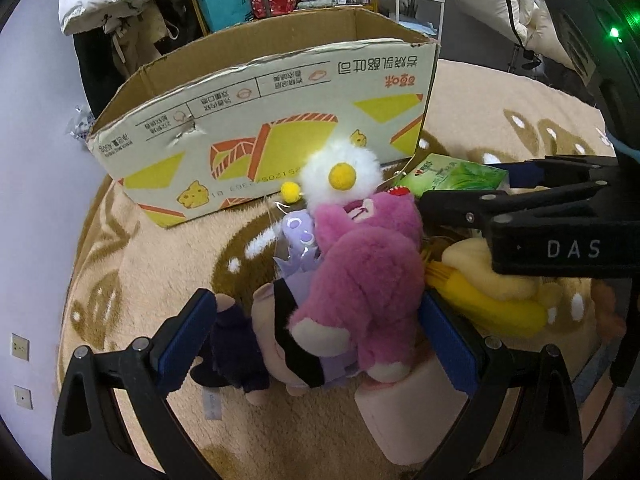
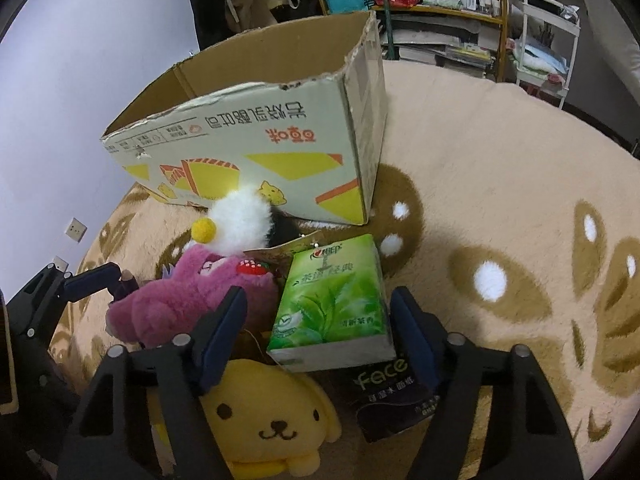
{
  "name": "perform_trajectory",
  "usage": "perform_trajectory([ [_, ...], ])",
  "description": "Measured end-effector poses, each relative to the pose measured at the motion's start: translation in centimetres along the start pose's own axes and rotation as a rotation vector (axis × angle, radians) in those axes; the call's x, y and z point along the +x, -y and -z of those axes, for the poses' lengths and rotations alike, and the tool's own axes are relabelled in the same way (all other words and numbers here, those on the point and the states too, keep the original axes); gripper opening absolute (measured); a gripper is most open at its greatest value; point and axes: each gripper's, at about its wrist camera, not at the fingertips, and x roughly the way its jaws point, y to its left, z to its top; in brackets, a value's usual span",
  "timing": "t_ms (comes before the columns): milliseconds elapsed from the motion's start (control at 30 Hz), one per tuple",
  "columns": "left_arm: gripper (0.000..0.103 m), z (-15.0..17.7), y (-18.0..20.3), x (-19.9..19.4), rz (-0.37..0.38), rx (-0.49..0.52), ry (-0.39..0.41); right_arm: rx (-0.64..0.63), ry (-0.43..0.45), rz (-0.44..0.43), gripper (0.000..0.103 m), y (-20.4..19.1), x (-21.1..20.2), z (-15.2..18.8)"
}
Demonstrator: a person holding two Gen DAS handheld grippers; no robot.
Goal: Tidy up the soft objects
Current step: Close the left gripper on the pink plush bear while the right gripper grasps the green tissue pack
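Lying in pile: pink plush (image 1: 360, 280) on rug (image 1: 160, 256), before cardboard box (image 1: 256, 128).
Left claw (image 1: 316, 340): spread wide, straddling it, gripping nothing.
Right claw (image 2: 318, 334): spread wide around green tissue pack (image 2: 332, 300), not clamped.

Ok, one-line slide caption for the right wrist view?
Open right hand-held gripper straddles green tissue pack before cardboard box.

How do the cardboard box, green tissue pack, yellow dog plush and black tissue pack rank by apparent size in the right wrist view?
1. cardboard box, clearly largest.
2. and 3. green tissue pack and yellow dog plush look alike; the plush is nearer the camera and partly hidden, so I won't rank them.
4. black tissue pack, though partly covered.
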Motion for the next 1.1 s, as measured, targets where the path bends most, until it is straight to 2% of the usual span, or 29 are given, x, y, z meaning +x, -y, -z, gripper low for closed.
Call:
perform_trajectory([
  [167, 0.088, 0.1, 0.3, 0.0, 0.004, 0.02, 0.011, 0.003, -0.007, 0.002, 0.075, 0.0, 0.2, 0.1],
  [267, 0.081, 0.1, 0.6, -0.2, -0.016, 0.033, 0.034, 0.006, -0.004, 0.008, 0.068, 0.1, 0.2, 0.3],
  [333, 0.072, 0.2, 0.7, -0.1, -0.002, 0.04, 0.032, 0.017, -0.004, 0.006, 0.064, 0.4, 0.2, 0.3],
  [400, 0.065, 0.3, 0.9, 0.0, 0.017, 0.047, 0.024, 0.024, -0.003, 0.005, 0.061, 0.6, 0.1, 0.3],
  [500, 0.062, 0.4, 1.1, 0.0, 0.01, 0.057, 0.028, 0.024, -0.012, 0.004, 0.061, 0.7, 0.3, 0.4],
  [667, 0.053, 0.2, 0.2, -0.5, 0.051, 0.008, 0.039, 0.015, -0.011, 0.01, 0.06, 0.6, 0.2, 0.4],
  [700, 0.048, 0.1, 0.1, -0.6, 0.056, 0.001, 0.044, 0.015, -0.01, 0.01, 0.06, 0.5, 0.1, 0.4],
  [833, 0.045, 0.1, 0.1, -1.2, 0.053, 0.005, 0.066, 0.016, -0.009, -0.015, 0.06, 0.4, -0.3, 0.5],
  [1100, 0.041, 0.1, -0.8, -2.0, 0.083, -0.059, 0.082, 0.006, 0.024, 0.008, 0.059, 0.3, -1.1, 0.5],
])
